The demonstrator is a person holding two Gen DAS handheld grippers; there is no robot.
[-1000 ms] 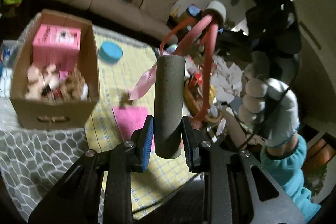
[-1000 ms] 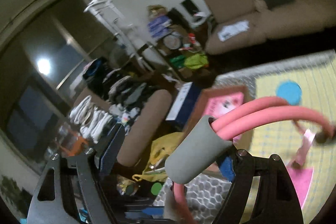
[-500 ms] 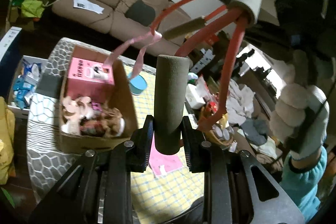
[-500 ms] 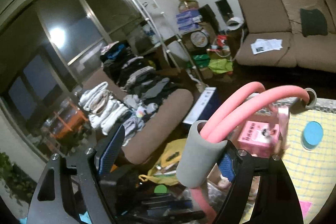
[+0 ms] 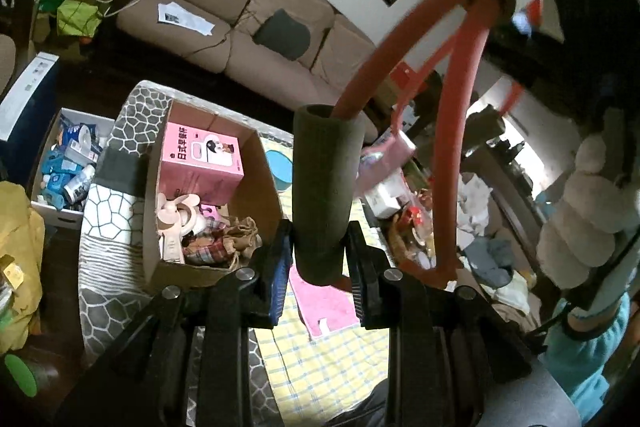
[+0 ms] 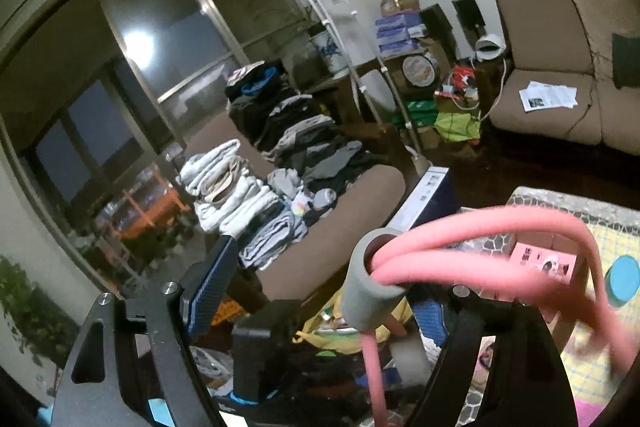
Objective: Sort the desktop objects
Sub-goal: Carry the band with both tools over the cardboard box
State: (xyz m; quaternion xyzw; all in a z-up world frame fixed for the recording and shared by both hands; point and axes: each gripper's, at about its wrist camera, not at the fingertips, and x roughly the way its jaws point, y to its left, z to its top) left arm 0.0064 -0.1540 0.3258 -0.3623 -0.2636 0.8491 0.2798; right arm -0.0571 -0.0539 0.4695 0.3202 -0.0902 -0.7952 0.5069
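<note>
Cluttered living room, brown sofa (image 5: 256, 39) behind a cloth-covered table (image 5: 320, 359): a resistance band (image 5: 452, 131) is held up in the air between both tongs.

Left tongs (image 5: 320, 259) are clamped on the dark foam handle (image 5: 324, 187), upright between the pads. Right tongs (image 6: 320, 287) stand wide apart; the grey foam handle (image 6: 370, 287) lies against the right-hand finger only, not pinched, so its hold looks loose. Red rubber tubing arcs between the handles, well above the cardboard box (image 5: 208, 203) of pink items. It looks light, the tubing floppy and springy and likely to whip or snag, the foam soft and grippy. Hold it mid-handle, never by the tube; a firmer right-side grasp seems wise before lowering it.
</note>
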